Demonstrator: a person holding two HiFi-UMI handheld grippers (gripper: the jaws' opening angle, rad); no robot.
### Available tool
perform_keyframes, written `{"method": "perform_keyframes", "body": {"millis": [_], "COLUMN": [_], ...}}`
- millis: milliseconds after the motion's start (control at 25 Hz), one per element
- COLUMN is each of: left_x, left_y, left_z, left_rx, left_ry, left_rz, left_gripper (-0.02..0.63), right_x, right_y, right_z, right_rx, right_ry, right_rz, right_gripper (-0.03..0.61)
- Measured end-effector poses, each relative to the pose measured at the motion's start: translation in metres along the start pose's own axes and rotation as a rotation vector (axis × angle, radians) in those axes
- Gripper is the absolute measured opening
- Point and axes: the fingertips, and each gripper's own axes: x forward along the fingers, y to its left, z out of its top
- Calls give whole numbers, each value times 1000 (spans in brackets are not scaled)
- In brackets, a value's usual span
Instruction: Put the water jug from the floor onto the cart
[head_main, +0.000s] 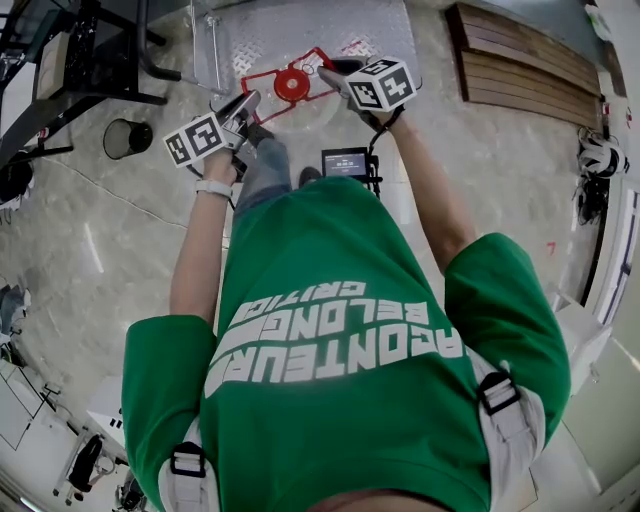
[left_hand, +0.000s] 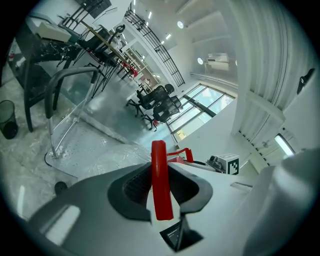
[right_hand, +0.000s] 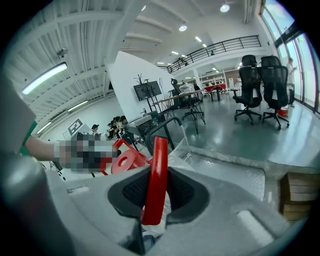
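Observation:
The water jug's red carrying frame, with its round red cap, hangs between my two grippers in front of the person's legs. My left gripper is shut on the frame's left bar. My right gripper is shut on the frame's right bar, and the red cap shows just beyond its jaws. The jug's clear body is mostly hidden under the frame. The cart, a metal tread-plate deck with a tubular handle, lies directly beyond the jug.
A black bin stands on the floor at the left, beside a black desk frame. A wooden pallet lies at the upper right. Office chairs stand farther off. A small screen hangs at the person's front.

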Motion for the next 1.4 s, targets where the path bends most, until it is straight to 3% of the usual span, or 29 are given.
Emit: {"method": "perform_keyframes", "body": {"millis": [560,1400], "left_x": [46,97], "left_y": [13,65], "left_z": [31,129], "left_rx": [-15,-53], "left_ry": [81,140], "left_rz": [-78,-127], "left_gripper": [100,101], "right_x": [11,84], "right_y": [-41,-104], "right_z": [15,74], "right_rx": [35,119], "right_ry": [14,62], "right_rz": [-61,-89], "right_gripper": [61,63]}}
